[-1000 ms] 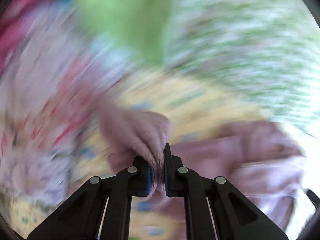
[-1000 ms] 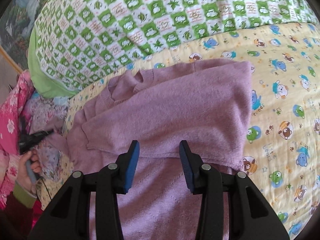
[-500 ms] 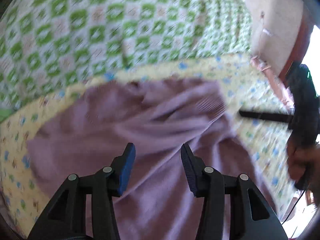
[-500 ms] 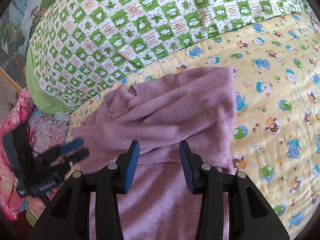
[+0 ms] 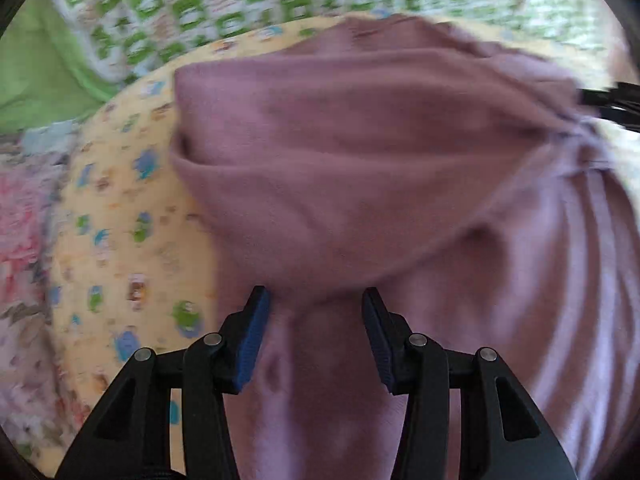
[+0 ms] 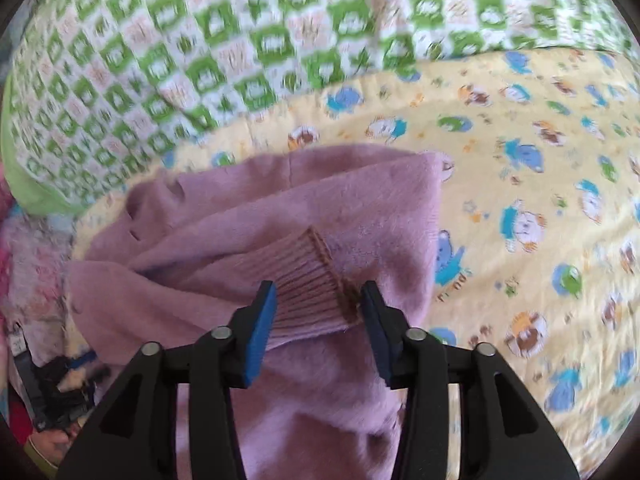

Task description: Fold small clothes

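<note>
A mauve knitted sweater (image 6: 280, 208) lies on the bed with a sleeve folded across its body. The sleeve's ribbed cuff (image 6: 308, 276) sits between the fingers of my right gripper (image 6: 318, 312). Its jaws are opening a little and the pads do not press the cuff. In the blurred left wrist view my left gripper (image 5: 316, 320) stands open low over the sweater (image 5: 360, 140). It is by a folded edge, with knit under the gap and nothing pinched. The left gripper (image 6: 60, 392) also shows at the lower left of the right wrist view.
The sweater rests on a yellow cartoon-print sheet (image 6: 520, 200). A green checked quilt (image 6: 200, 40) is bunched along the far side. Pink floral clothes (image 5: 20, 220) are piled to the left. A hand (image 6: 44, 444) holds the left gripper.
My left gripper let go of the sweater fold it pinched, opened, and swung down over the sweater. The sleeve now lies across the body, and my right gripper has closed in on its cuff.
</note>
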The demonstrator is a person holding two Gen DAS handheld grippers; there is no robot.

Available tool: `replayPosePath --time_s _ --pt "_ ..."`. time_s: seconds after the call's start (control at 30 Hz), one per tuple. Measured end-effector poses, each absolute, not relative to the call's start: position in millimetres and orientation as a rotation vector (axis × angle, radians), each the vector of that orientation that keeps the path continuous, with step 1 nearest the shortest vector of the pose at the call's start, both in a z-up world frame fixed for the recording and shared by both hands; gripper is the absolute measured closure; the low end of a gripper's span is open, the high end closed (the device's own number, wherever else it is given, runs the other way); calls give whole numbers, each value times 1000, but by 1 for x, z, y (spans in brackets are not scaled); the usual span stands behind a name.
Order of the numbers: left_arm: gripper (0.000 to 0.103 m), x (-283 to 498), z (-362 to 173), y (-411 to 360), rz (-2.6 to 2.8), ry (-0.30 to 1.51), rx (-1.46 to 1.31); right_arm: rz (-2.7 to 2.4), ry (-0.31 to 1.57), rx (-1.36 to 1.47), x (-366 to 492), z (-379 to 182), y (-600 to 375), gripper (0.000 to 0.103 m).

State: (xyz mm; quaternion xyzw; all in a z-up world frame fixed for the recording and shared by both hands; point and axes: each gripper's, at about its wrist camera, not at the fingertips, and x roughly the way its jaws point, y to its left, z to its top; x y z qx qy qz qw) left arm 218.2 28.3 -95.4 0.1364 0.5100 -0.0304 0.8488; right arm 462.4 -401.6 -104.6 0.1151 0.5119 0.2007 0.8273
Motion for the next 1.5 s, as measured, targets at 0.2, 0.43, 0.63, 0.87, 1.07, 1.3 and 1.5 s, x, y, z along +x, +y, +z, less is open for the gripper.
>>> replayPosePath --time_s 0.2,0.43,0.63,0.87,1.07,1.3,1.5 --pt "53 233 -89 72 162 1023 123 713 1039 714 452 -59 -429 90" --pt "52 234 -84 105 207 1023 10 558 1059 767 446 -53 -468 90" --pt "52 234 -82 107 225 1027 -8 424 1144 841 448 -99 -476 90" --pt "50 237 -91 116 220 1054 -36 226 1169 828 452 -119 -499 88" --pt "43 217 -79 116 197 1056 -17 470 1103 566 441 -78 -444 84" --pt "43 171 -52 120 136 1037 -201 947 1076 218 427 -46 -272 78" --pt "42 184 -54 108 -49 1070 -518 1161 1155 181 453 -46 -132 78"
